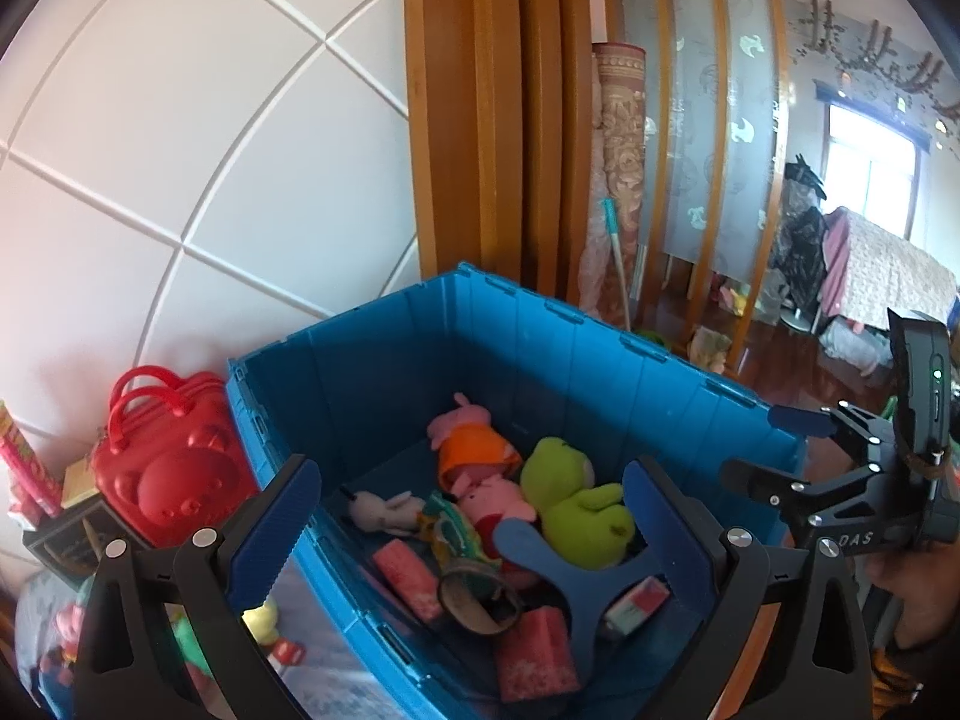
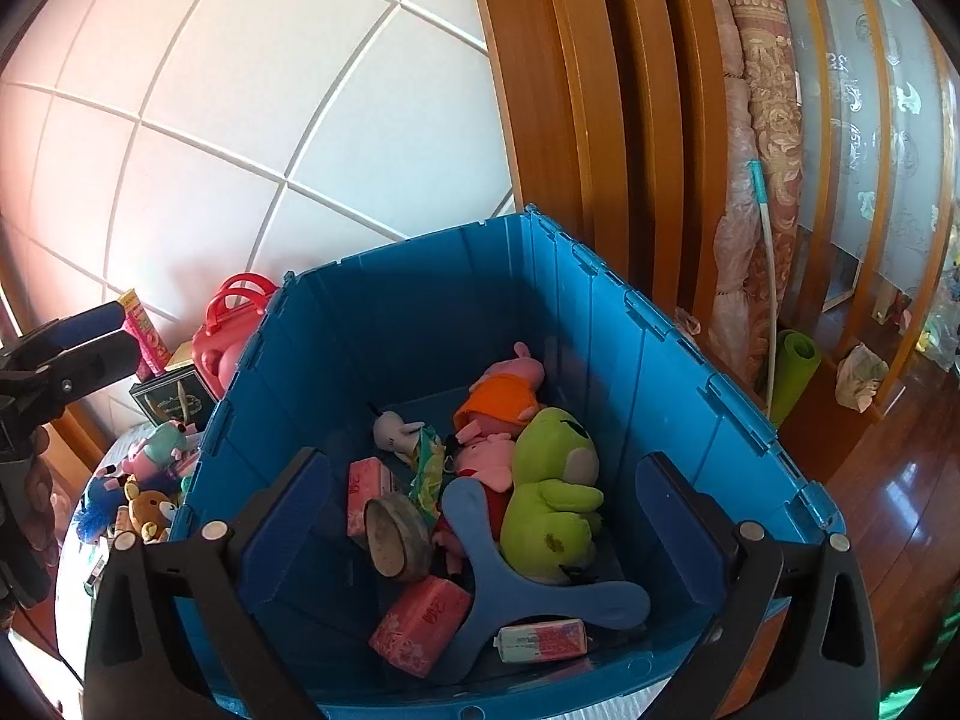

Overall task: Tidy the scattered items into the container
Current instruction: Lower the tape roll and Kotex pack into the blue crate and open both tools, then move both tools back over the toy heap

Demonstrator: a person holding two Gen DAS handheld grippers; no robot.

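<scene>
Both wide open, nothing pinched: left gripper point(image 1: 474, 522) and right gripper point(image 2: 480, 534) above blue bin point(image 2: 606, 324) holding green frog plush point(image 2: 552, 498), blue boomerang point(image 2: 510, 594).

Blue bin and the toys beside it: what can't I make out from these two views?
- Bin floor, both views: mostly covered by the frog, pig plush and blue three-armed toy.
- Bin's near wall, left wrist view: cut off by the bottom edge and left claw.
- Toys left of the bin, right wrist view: small, partly behind the bin wall.
- Print on the pink packs: too small to read.
</scene>
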